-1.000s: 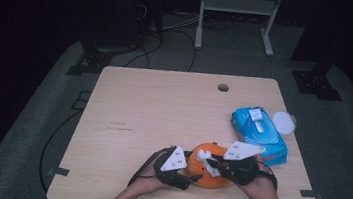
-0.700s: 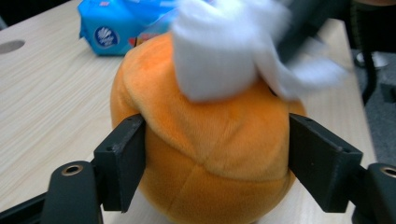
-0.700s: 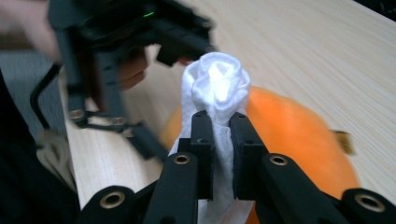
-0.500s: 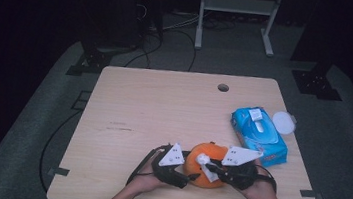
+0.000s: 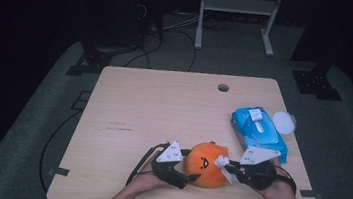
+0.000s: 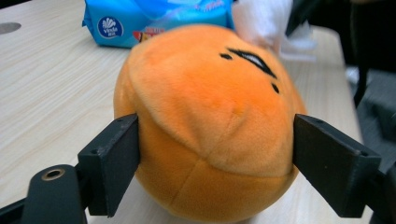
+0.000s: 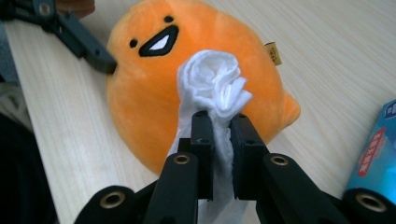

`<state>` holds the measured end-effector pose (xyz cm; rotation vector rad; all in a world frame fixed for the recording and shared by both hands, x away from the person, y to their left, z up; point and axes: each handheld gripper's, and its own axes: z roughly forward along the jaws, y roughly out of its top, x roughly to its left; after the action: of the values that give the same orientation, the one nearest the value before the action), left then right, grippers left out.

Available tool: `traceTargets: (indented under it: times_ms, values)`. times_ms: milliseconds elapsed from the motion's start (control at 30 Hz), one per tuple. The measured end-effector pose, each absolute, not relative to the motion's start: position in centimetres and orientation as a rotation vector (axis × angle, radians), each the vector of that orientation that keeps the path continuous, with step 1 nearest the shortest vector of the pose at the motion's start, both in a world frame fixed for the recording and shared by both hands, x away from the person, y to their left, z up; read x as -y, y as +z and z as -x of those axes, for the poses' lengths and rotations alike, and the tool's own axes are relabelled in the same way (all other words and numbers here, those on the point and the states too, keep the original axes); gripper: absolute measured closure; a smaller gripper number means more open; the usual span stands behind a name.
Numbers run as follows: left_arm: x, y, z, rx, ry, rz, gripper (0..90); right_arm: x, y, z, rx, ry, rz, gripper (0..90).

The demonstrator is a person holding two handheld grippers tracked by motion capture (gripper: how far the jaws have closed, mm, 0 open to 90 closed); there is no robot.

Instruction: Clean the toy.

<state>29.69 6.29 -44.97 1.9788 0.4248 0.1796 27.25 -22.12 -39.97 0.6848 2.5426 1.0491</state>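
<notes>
The orange plush toy [image 5: 206,164] sits on the tabletop [image 5: 163,108] near its front edge, between both claws; the left claw [image 6: 215,154] straddles it, its jaws touching the toy's sides and having just been opening; the right claw [image 7: 218,135] is clenched on a bunched white tissue [image 7: 215,88] held against the toy's face; a blue wet-wipe pack [image 5: 259,130] lies near, beside a round white lid [image 5: 283,122].

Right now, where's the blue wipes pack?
In the high view the blue wipes pack lies near the table's right edge, beside a white lid, just beyond the orange plush.
</notes>
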Motion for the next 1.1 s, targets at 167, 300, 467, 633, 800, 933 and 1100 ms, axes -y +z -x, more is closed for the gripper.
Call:
traceTargets:
  times_ms: [167, 300, 467, 633, 800, 933, 1100]
  values:
    - [-6.4, -44.9, -29.8, -0.443, 0.189, -1.971, 23.4, 22.0, -39.6, -27.1, -2.549, 1.058, -0.676, 78.3]
    - [-6.4, -45.0, -29.8, -0.448, 0.191, -1.972, 23.3, 21.6, -39.3, -26.9, -2.527, 1.1, -0.652, 71.3]
    - [-6.2, -44.9, -29.5, -0.429, 0.212, -1.981, 23.4, 20.8, -38.9, -26.5, -2.51, 1.116, -0.605, 60.4]
    - [-5.8, -44.8, -29.2, -0.402, 0.25, -1.992, 23.7, 19.3, -38.7, -26.6, -2.494, 1.154, -0.571, 57.0]
    - [-5.5, -44.7, -28.7, -0.335, 0.28, -2.017, 25.3, 17.4, -39.0, -27.0, -2.468, 1.164, -0.551, 56.5]
    - [-5.6, -44.9, -28.9, -0.342, 0.28, -2.027, 25.3, 16.4, -39.7, -26.9, -2.429, 1.203, -0.569, 73.5]
    - [-5.7, -45.0, -29.0, -0.358, 0.279, -2.027, 25.3, 16.7, -39.5, -26.8, -2.436, 1.206, -0.598, 78.8]
